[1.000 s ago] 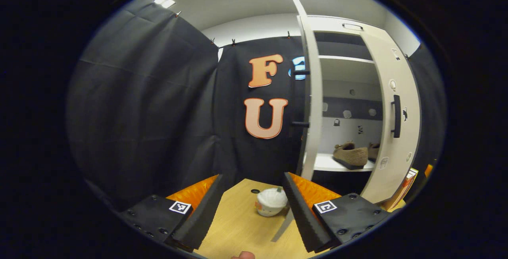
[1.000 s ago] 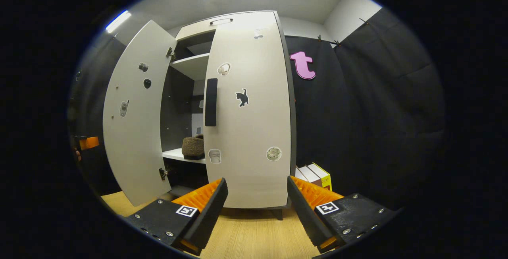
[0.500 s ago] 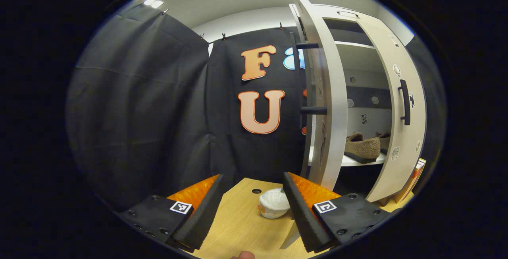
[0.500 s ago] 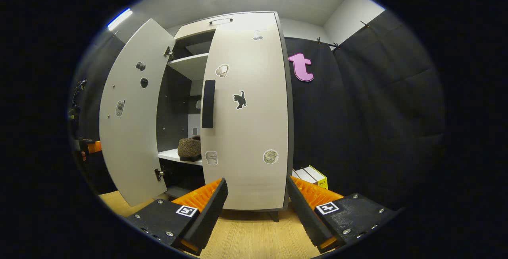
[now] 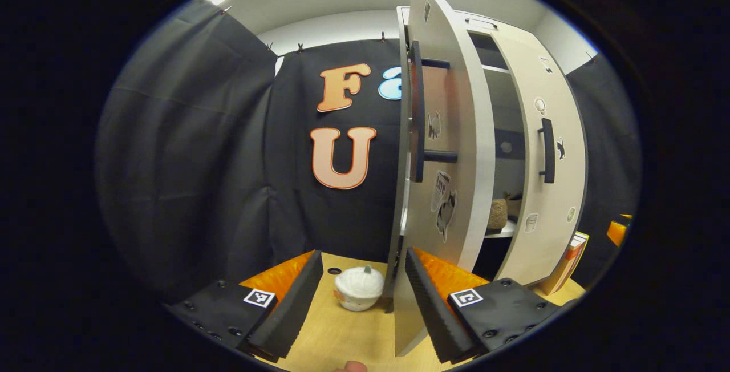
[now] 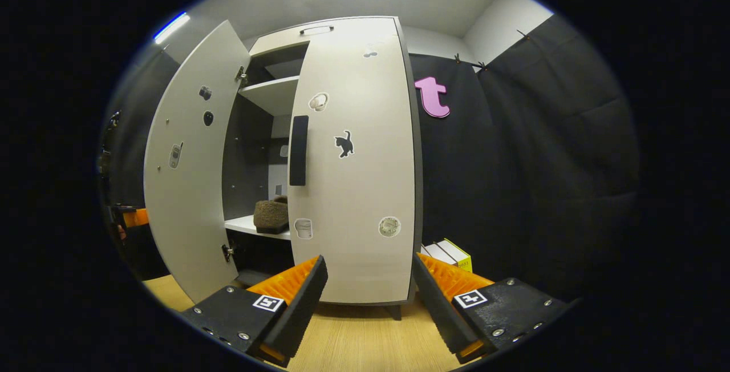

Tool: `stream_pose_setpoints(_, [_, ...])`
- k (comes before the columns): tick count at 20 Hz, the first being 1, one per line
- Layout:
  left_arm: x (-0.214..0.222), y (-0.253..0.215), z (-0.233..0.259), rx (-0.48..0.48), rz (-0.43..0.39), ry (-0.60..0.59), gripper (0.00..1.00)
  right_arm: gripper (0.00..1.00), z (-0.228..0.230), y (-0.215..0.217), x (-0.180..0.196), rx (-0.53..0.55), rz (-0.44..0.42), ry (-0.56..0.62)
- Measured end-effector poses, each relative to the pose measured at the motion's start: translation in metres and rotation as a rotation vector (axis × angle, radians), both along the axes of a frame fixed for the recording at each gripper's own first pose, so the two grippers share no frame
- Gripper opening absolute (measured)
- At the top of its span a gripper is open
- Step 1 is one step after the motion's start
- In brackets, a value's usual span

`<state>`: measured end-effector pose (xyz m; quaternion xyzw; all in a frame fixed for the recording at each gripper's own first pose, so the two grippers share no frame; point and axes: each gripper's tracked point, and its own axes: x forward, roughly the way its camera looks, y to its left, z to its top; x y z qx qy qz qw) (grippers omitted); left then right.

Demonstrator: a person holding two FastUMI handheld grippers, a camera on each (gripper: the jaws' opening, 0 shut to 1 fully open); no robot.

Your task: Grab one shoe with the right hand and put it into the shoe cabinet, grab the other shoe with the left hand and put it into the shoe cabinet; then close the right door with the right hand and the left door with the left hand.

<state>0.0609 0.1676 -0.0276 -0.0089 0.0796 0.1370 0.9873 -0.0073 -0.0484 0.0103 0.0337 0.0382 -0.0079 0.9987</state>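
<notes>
so the cabinet (image 6: 342, 35) comes first, tall and pale with smooth flat panels and a dark inside. its right door (image 6: 356, 161) looks shut or nearly so from the right gripper view, so i judge that step done. the left door (image 5: 439, 132) stands partly open, swung out toward my left gripper (image 5: 361, 298), its bottom edge close by my right-hand finger. i cannot tell if anything touches it. closing it is what is left, i think. both doors carry slim dark bar handles and small stickers. through the gap, on the pale shelf (image 6: 245, 225), sits a shoe (image 6: 270, 215), brown and fuzzy with a dark sole. a second one may lie behind it, but i cannot be sure. the floor is light wood grain. my right gripper (image 6: 369, 298) hangs back from the cabinet, jaws apart and empty, ribbed on the outer sides. the left gripper's jaws are apart too, holding nothing. a small white pumpkin-shaped pot (image 5: 358, 287) sits on the floor beyond them.
</notes>
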Motion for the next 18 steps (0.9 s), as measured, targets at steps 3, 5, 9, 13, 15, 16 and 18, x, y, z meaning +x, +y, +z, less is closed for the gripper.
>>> stream_pose_setpoints(3, [0.009, -0.021, -0.001, -0.014, -0.059, 0.004, 0.99, 0.93, 0.001, -0.004, -0.002, -0.003, -0.014, -0.001])
stream_pose_setpoints(5, [0.018, -0.035, -0.002, -0.012, -0.096, 0.005, 0.99, 0.93, 0.001, -0.008, -0.004, -0.002, -0.027, -0.001])
stream_pose_setpoints(9, [0.033, -0.056, -0.008, -0.049, -0.143, 0.002, 0.96, 0.93, -0.001, -0.018, -0.008, -0.006, -0.058, 0.009])
stream_pose_setpoints(13, [0.052, -0.074, -0.011, -0.074, -0.187, -0.004, 0.95, 0.93, -0.002, -0.026, -0.011, -0.007, -0.085, 0.016])
stream_pose_setpoints(15, [0.063, -0.089, -0.014, -0.084, -0.214, -0.005, 0.95, 0.93, -0.002, -0.030, -0.012, -0.011, -0.098, 0.017])
stream_pose_setpoints(16, [0.068, -0.098, -0.015, -0.097, -0.232, -0.007, 0.95, 0.93, -0.001, -0.033, -0.013, -0.013, -0.106, 0.016])
stream_pose_setpoints(18, [0.079, -0.115, -0.021, -0.134, -0.268, -0.004, 0.96, 0.93, -0.001, -0.040, -0.015, -0.016, -0.124, 0.015])
